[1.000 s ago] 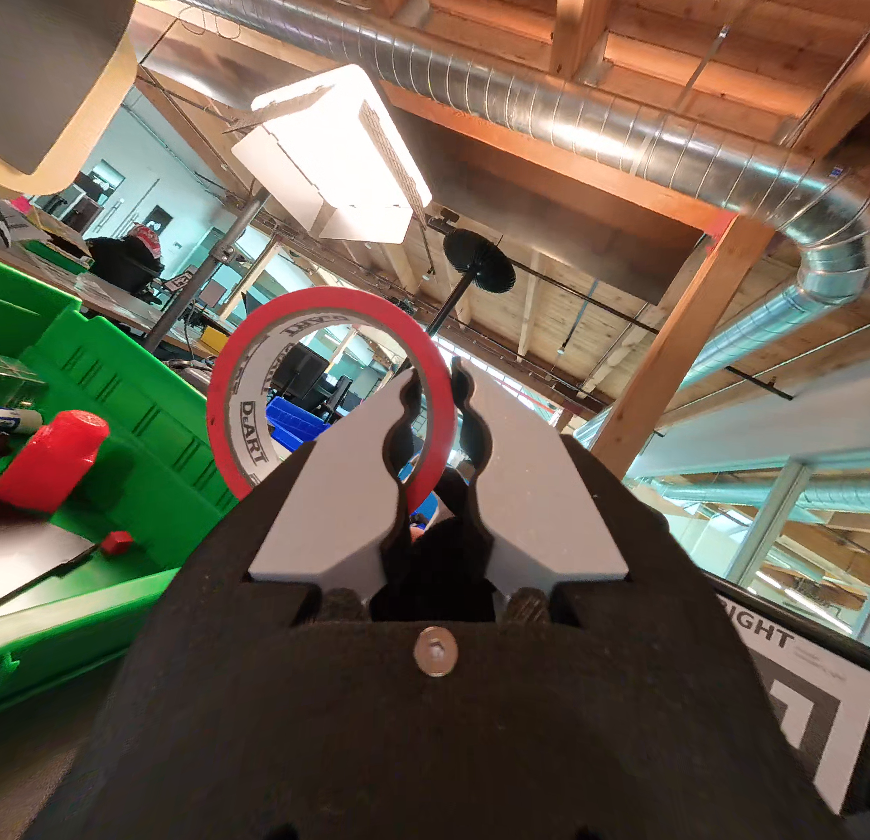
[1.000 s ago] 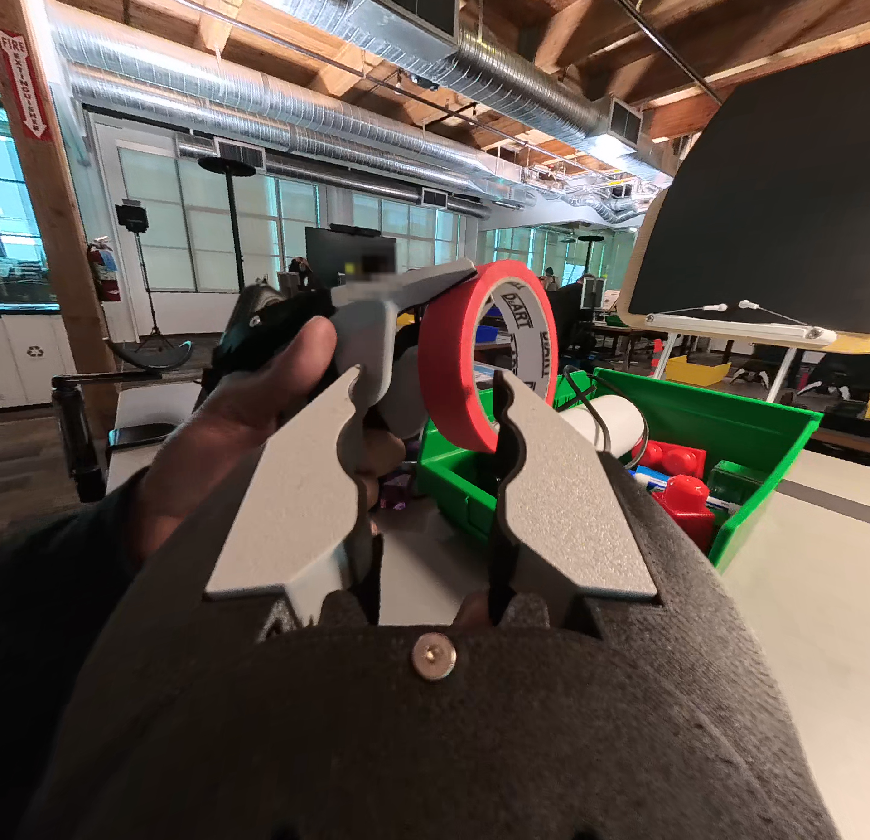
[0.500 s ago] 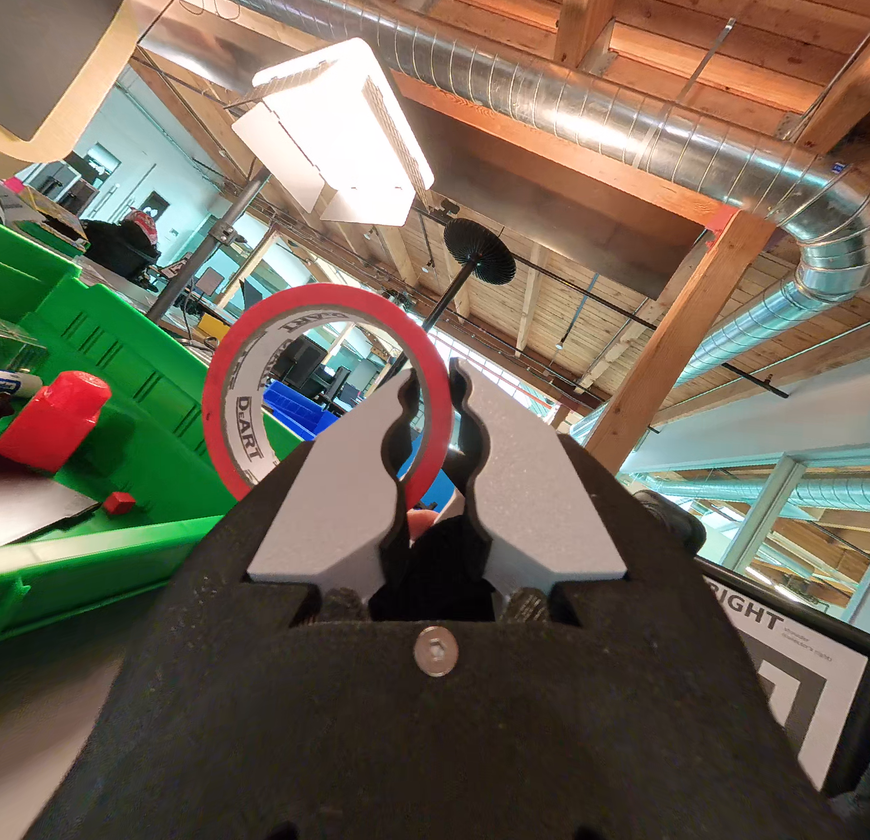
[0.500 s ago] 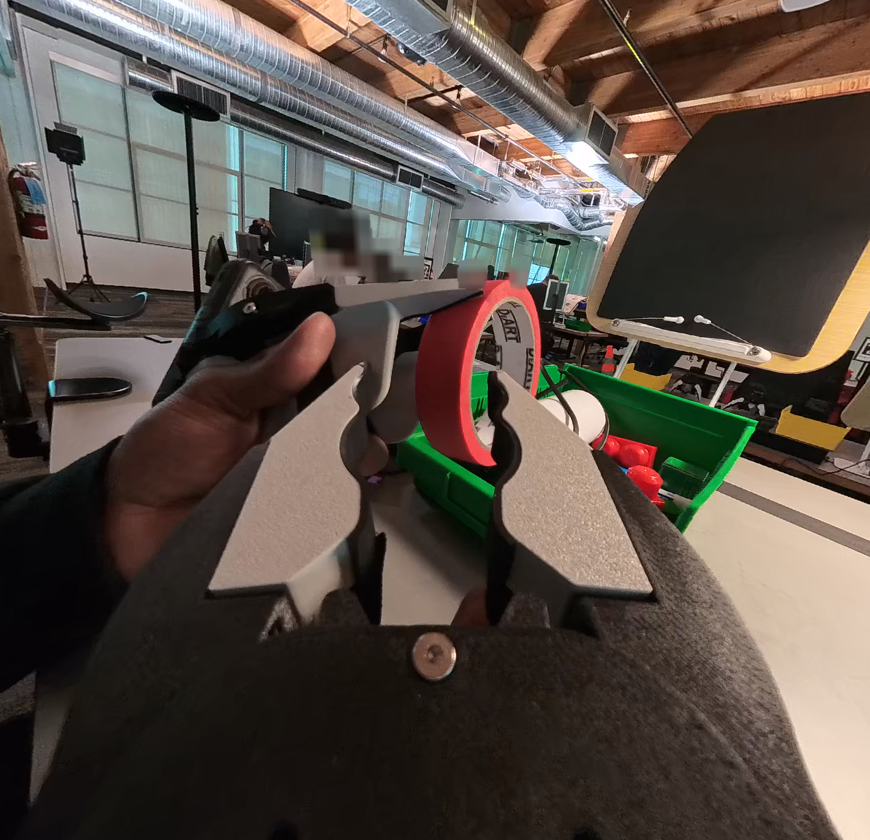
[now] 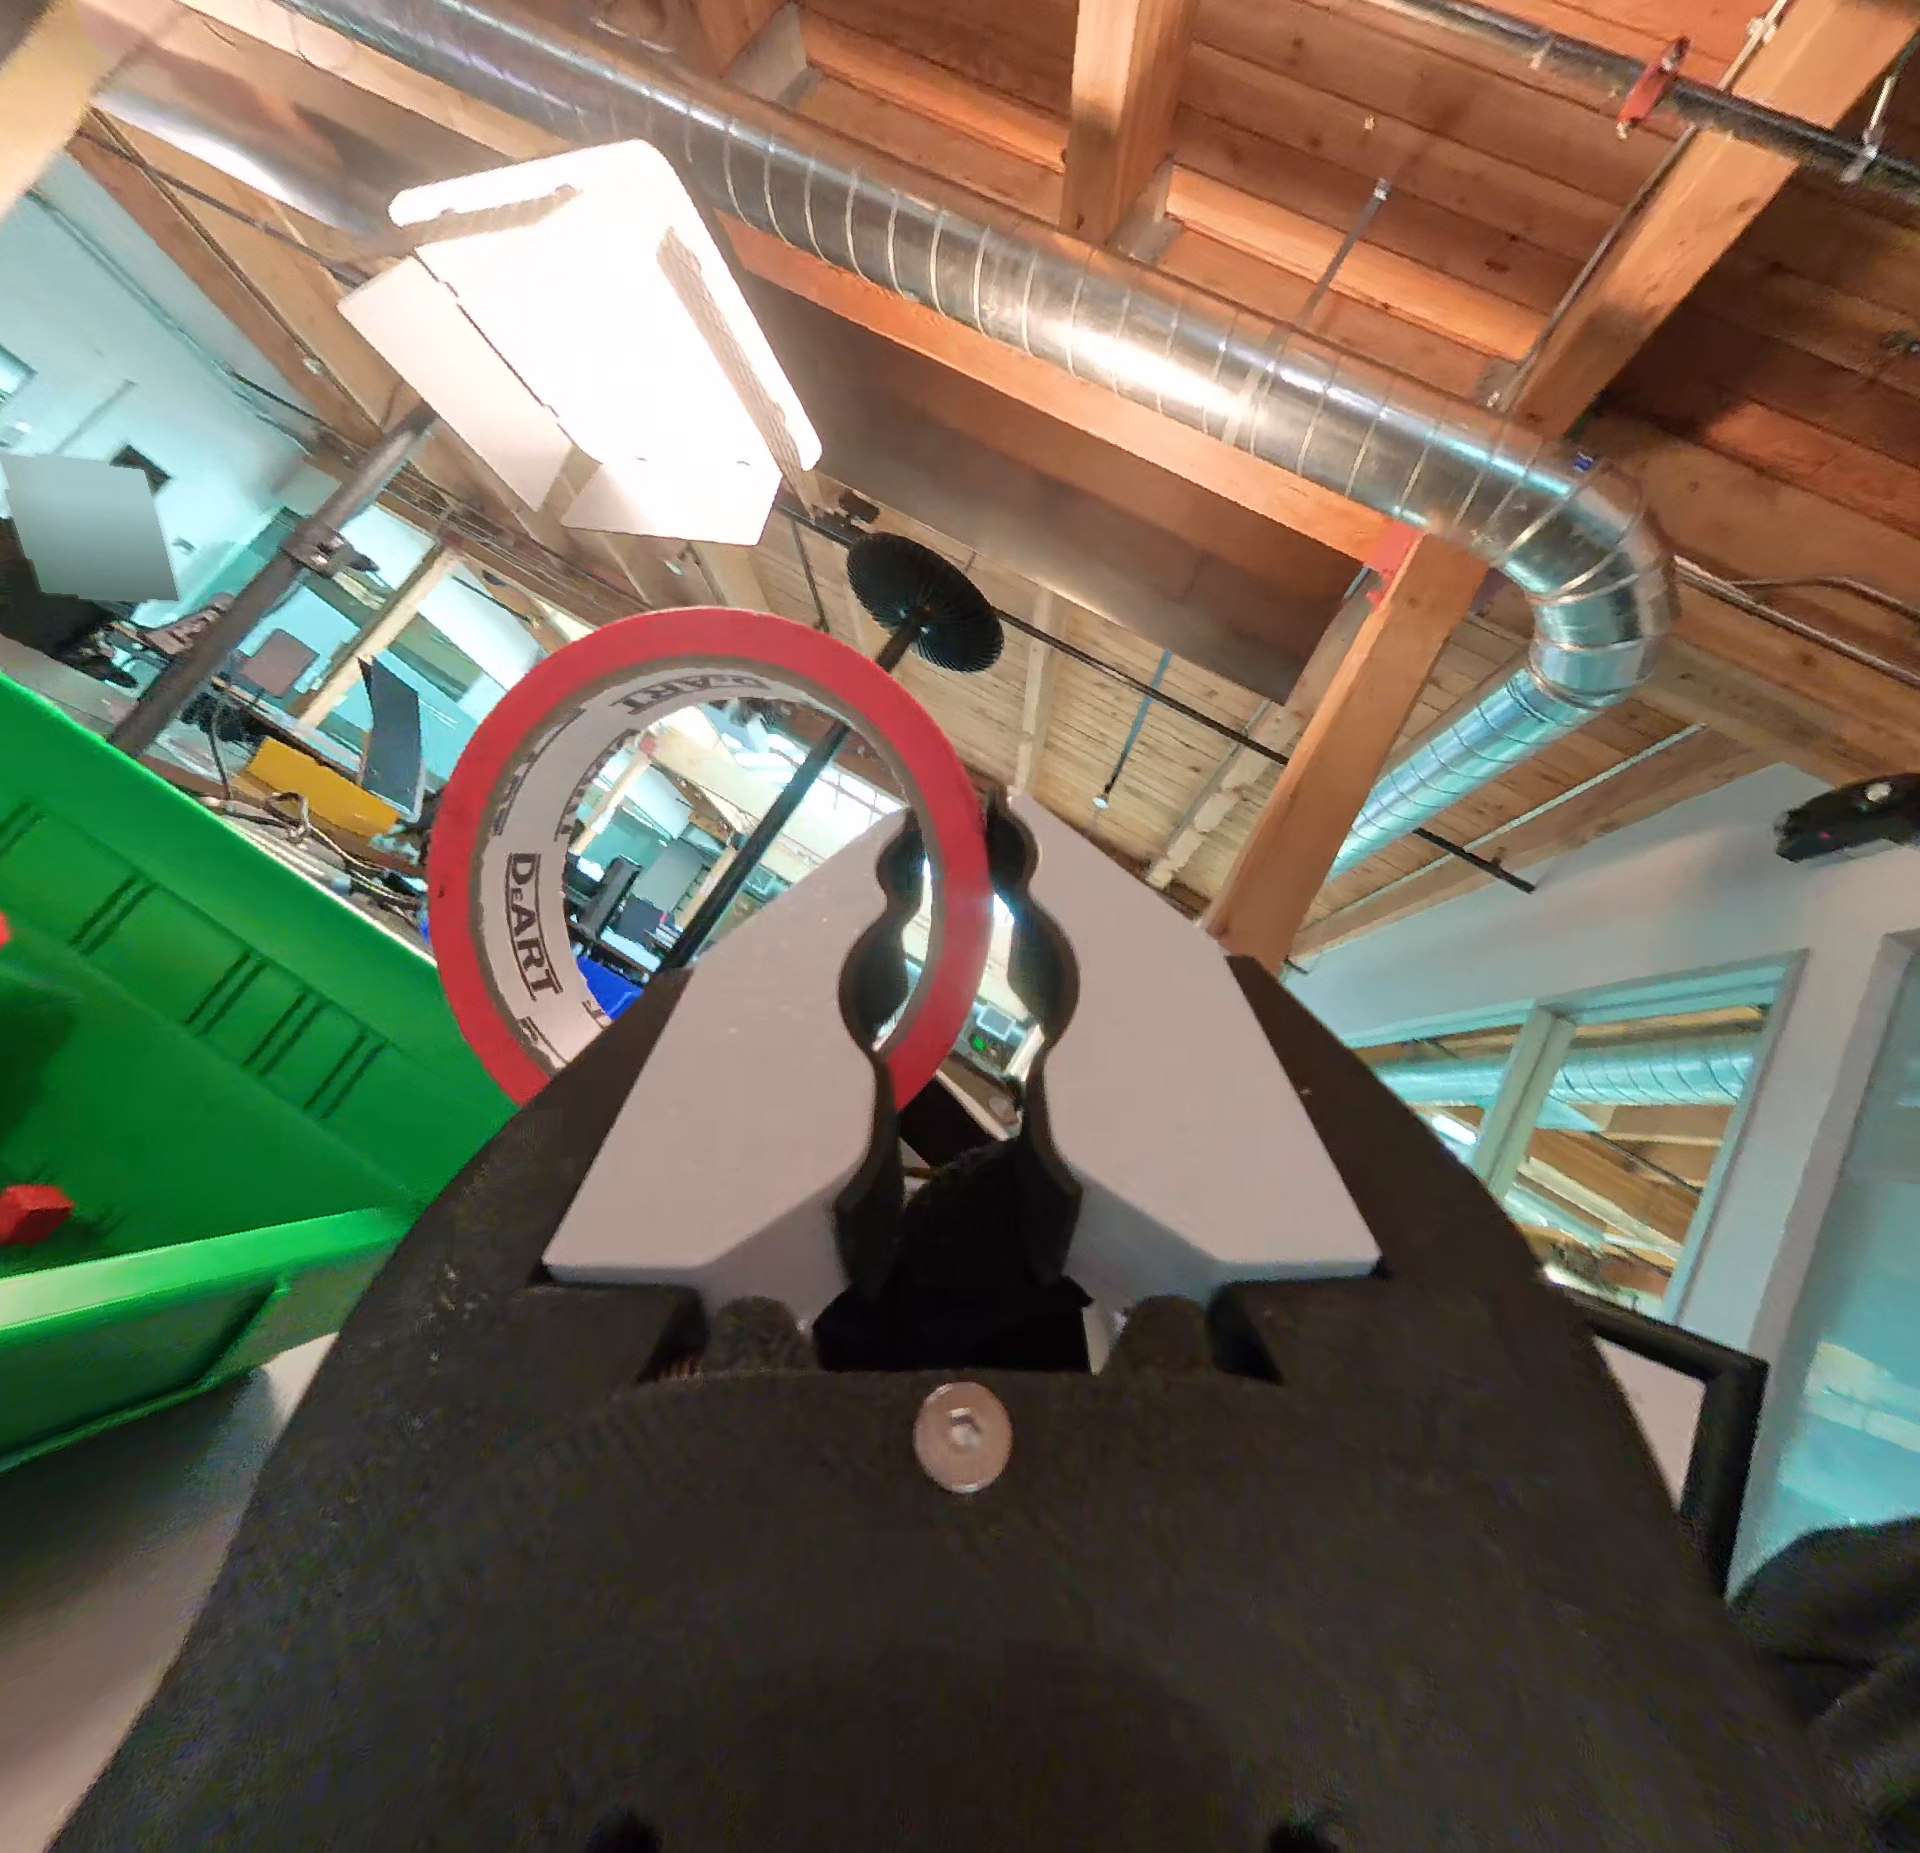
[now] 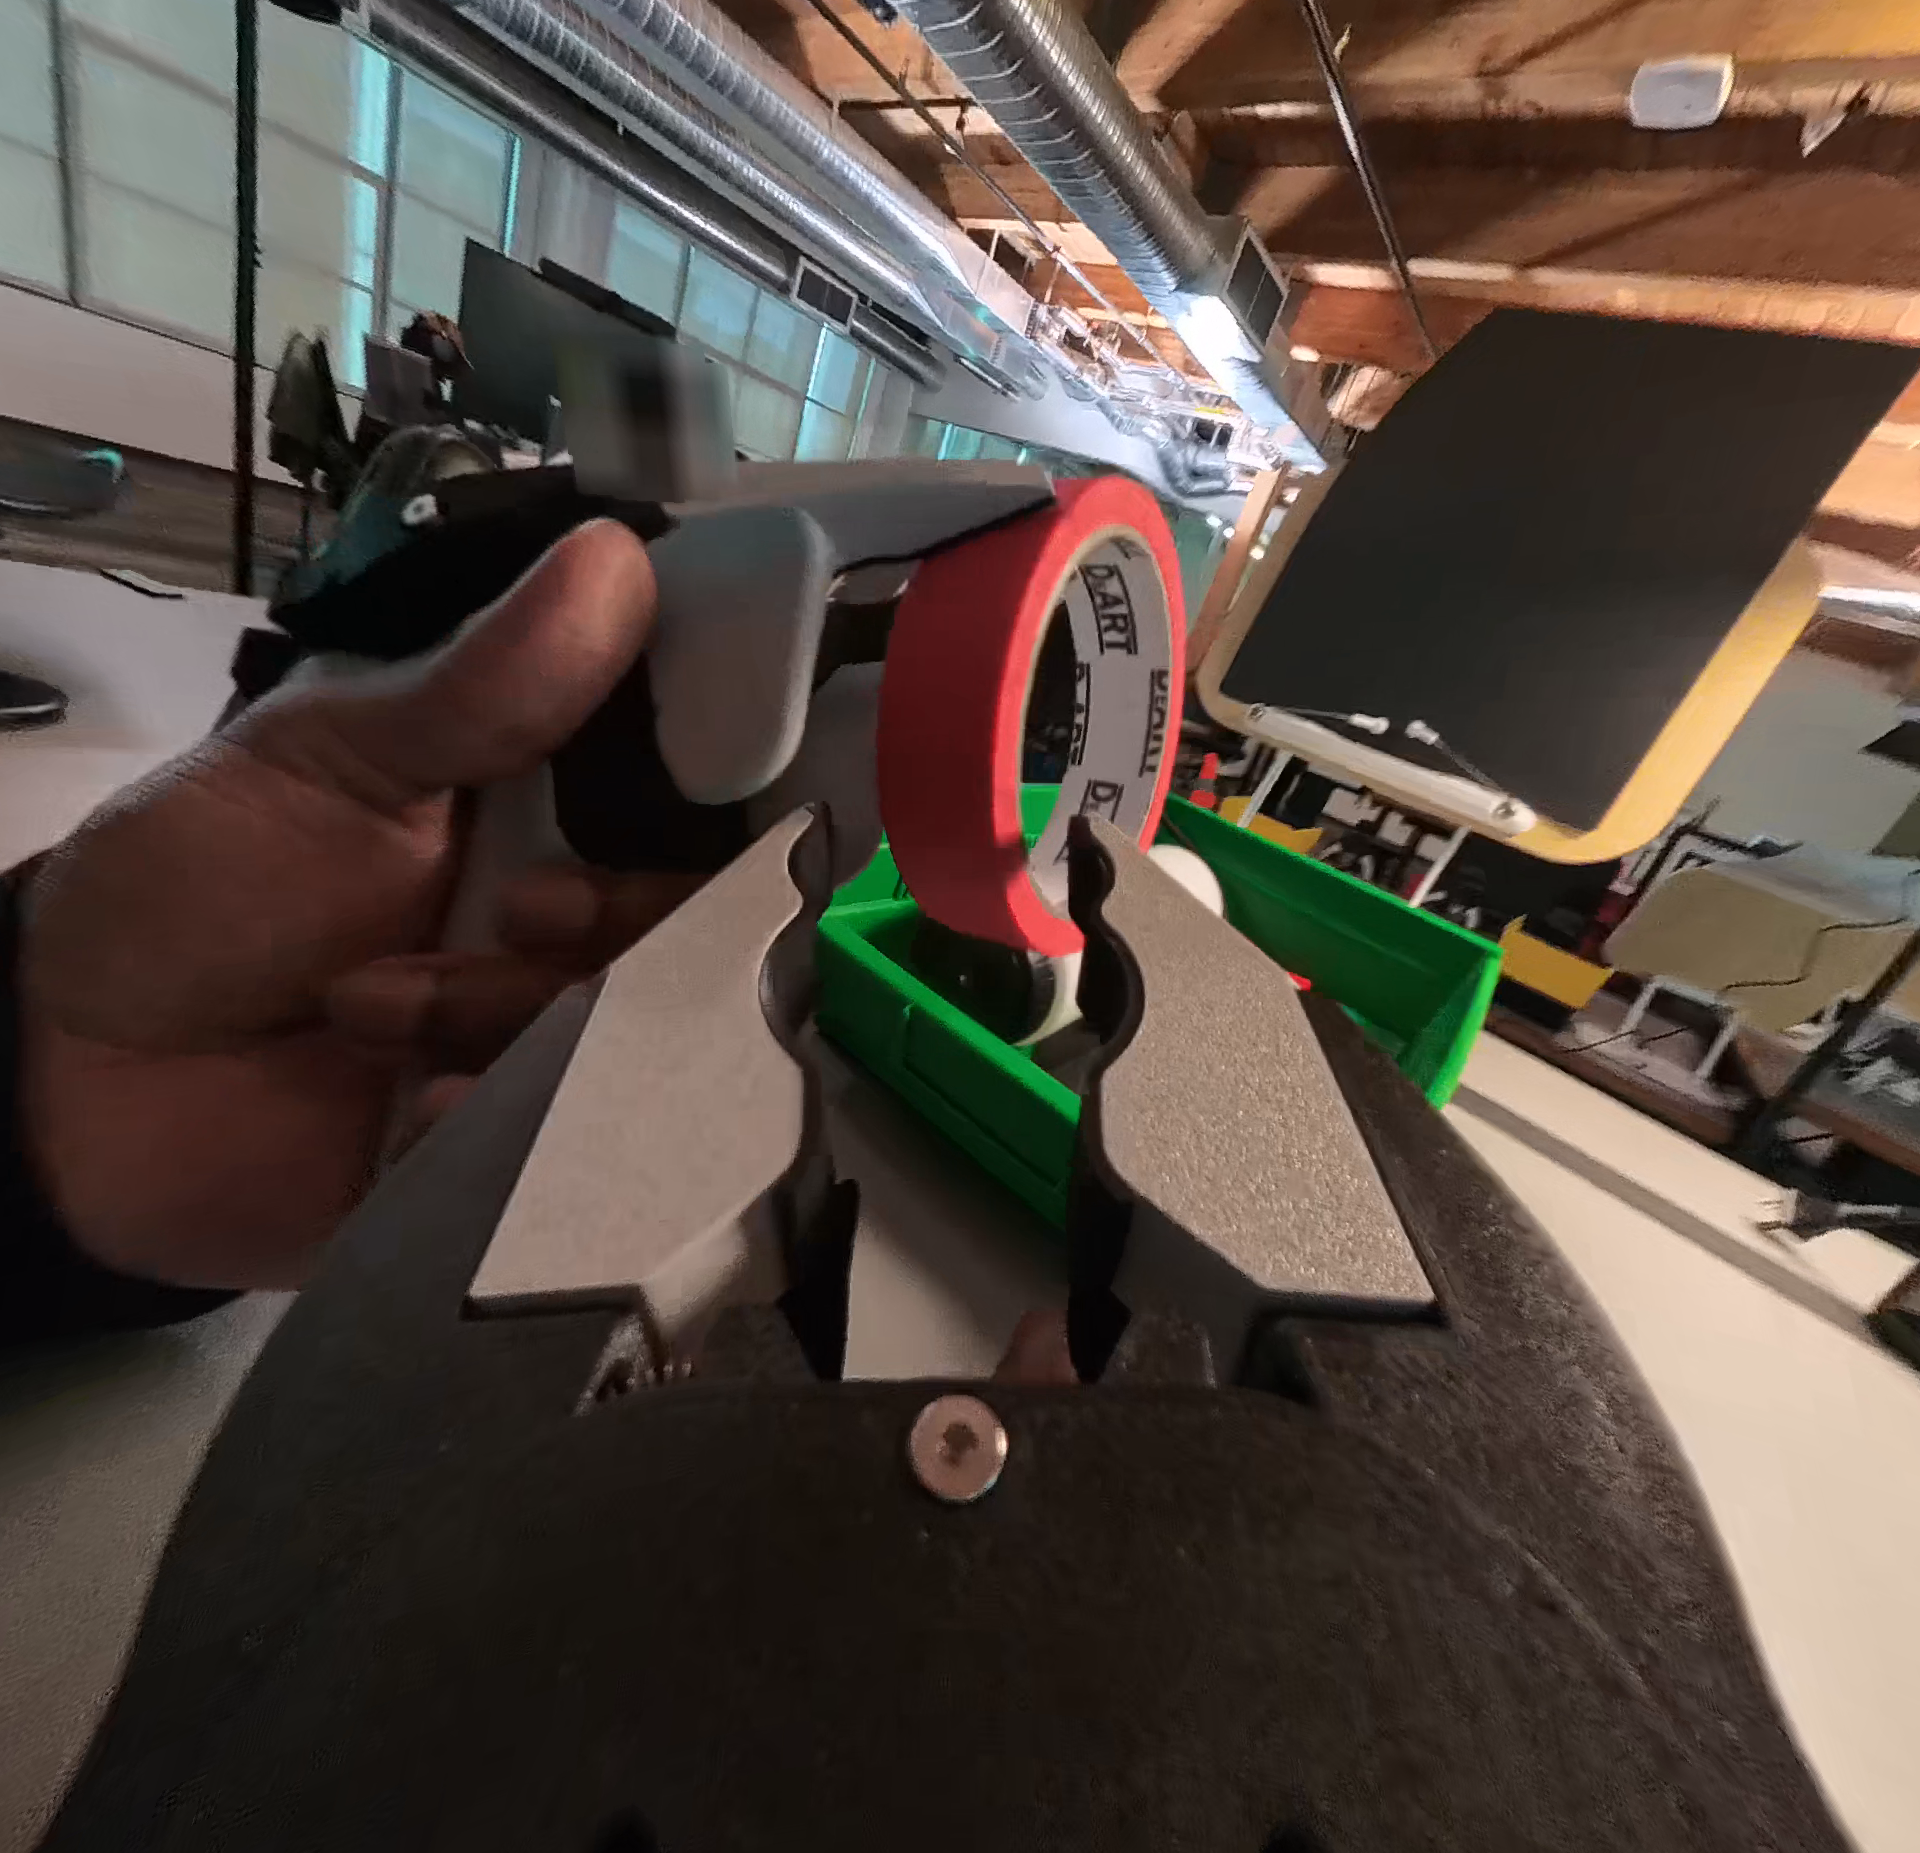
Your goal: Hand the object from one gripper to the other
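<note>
A red tape roll point(image 5: 462, 868) with a white printed core is clamped by its wall between the fingers of my left gripper point(image 5: 956, 827), which is shut on it and holds it upright in the air. In the right wrist view a hand point(image 6: 312, 920) holds the left gripper point(image 6: 966, 546) at the left, gripping the top of the roll point(image 6: 956, 743). My right gripper point(image 6: 945, 847) is open. The roll's lower edge hangs between its two fingertips, with a gap on the left side.
A green bin point(image 6: 1351, 941) with toys stands on the pale table point(image 6: 1662, 1440) just beyond the roll; it also shows at the left in the left wrist view point(image 5: 208, 1024). A black board with a wooden rim point(image 6: 1558, 577) stands at the back right. The grippers' ends are close to 6 cm from one another.
My right gripper has moved in toward the roll, whose lower edge now sits between its open fingers. My left gripper has kept its hold and tilted slightly.
</note>
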A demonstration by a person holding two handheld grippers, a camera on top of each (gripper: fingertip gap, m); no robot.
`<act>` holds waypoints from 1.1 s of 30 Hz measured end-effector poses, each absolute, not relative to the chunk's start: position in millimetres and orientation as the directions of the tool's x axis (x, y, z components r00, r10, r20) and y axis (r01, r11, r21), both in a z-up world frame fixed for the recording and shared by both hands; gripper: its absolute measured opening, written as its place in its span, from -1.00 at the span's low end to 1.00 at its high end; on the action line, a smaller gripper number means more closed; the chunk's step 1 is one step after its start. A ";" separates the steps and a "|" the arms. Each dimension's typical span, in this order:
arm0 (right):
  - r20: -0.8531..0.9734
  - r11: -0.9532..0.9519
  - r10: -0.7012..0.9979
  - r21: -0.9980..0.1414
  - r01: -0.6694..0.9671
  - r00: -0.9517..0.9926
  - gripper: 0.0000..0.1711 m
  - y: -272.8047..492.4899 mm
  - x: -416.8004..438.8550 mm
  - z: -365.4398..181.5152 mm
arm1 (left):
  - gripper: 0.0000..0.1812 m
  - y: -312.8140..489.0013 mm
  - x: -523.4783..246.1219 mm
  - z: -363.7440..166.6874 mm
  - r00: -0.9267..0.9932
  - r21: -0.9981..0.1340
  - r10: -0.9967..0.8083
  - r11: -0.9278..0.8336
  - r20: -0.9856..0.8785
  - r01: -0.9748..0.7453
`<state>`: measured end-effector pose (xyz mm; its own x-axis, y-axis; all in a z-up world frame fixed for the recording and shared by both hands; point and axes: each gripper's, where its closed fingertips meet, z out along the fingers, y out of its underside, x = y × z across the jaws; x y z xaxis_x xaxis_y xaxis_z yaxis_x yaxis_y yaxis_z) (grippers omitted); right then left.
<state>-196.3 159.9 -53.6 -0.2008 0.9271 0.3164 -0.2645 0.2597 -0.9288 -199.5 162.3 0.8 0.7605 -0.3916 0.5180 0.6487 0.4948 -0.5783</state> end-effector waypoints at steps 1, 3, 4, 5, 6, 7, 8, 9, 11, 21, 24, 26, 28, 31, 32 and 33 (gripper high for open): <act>0.338 0.283 0.923 -0.919 -0.274 -0.182 -0.45 159.5 -195.6 -52.4 | -0.86 164.4 -196.8 0.3 0.767 -0.593 -0.387 0.486 0.512 0.642; 0.356 0.304 0.922 -0.909 -0.285 -0.154 -0.46 160.5 -194.9 -50.4 | -0.86 167.5 -192.8 -0.7 0.781 -0.619 -0.374 0.477 0.500 0.624; 0.353 0.302 0.924 -0.910 -0.285 -0.148 -0.47 161.8 -195.0 -49.9 | -0.86 169.0 -191.8 -1.5 0.788 -0.630 -0.364 0.473 0.497 0.616; 0.345 0.295 0.927 -0.913 -0.283 -0.149 -0.46 162.8 -195.1 -49.8 | -0.86 170.5 -191.1 -2.4 0.792 -0.639 -0.356 0.468 0.496 0.610; 0.335 0.284 0.930 -0.916 -0.283 -0.152 -0.46 163.4 -194.9 -49.4 | -0.86 170.7 -190.7 -2.4 0.793 -0.640 -0.354 0.468 0.495 0.609; 0.329 0.278 0.932 -0.918 -0.284 -0.151 -0.47 164.1 -194.8 -49.0 | -0.86 171.1 -190.2 -2.6 0.794 -0.643 -0.354 0.466 0.494 0.608; 0.330 0.280 0.932 -0.917 -0.284 -0.147 -0.48 164.6 -194.7 -48.7 | -0.85 171.5 -190.0 -2.9 0.794 -0.644 -0.353 0.464 0.496 0.608; 0.337 0.288 0.931 -0.914 -0.285 -0.141 -0.48 164.7 -194.7 -48.7 | -0.86 171.7 -190.3 -3.0 0.795 -0.644 -0.349 0.466 0.497 0.607; 0.353 0.306 0.925 -0.909 -0.282 -0.137 -0.51 163.4 -195.2 -49.9 | -0.86 171.2 -191.5 -3.2 0.796 -0.641 -0.342 0.473 0.500 0.605; 0.377 0.328 0.911 -0.908 -0.261 -0.167 -0.49 157.0 -197.1 -56.5 | -0.86 167.9 -197.0 -3.4 0.806 -0.633 -0.309 0.502 0.505 0.589; 0.365 0.312 0.914 -0.912 -0.267 -0.178 -0.52 156.8 -196.0 -55.6 | -0.85 169.3 -193.9 -3.2 0.811 -0.646 -0.312 0.492 0.495 0.584; 0.361 0.308 0.916 -0.913 -0.268 -0.176 -0.56 157.7 -195.7 -54.8 | -0.85 169.3 -193.5 -3.2 0.808 -0.644 -0.317 0.489 0.496 0.588; 0.341 0.287 0.925 -0.916 -0.281 -0.168 -0.67 161.4 -193.8 -50.9 | -0.85 169.2 -192.2 -2.9 0.807 -0.646 -0.325 0.485 0.493 0.589; 0.317 0.256 0.930 -0.922 -0.289 -0.188 -0.68 162.3 -191.5 -48.8 | -0.85 170.0 -187.4 -1.6 0.808 -0.655 -0.340 0.473 0.480 0.589; 0.315 0.253 0.930 -0.922 -0.291 -0.189 -0.68 162.4 -191.1 -48.1 | -0.84 170.0 -186.2 -1.2 0.812 -0.660 -0.340 0.472 0.475 0.584; 0.312 0.249 0.931 -0.923 -0.295 -0.191 -0.68 162.4 -190.5 -47.5 | -0.82 169.8 -184.6 -0.4 0.814 -0.663 -0.344 0.471 0.469 0.581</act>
<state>-190.5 162.4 -47.5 -0.1910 0.9305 0.3125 -0.2947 0.2493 -0.9225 -184.6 169.8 -0.4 0.8136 -0.3441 0.4687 0.5814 0.4709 -0.6635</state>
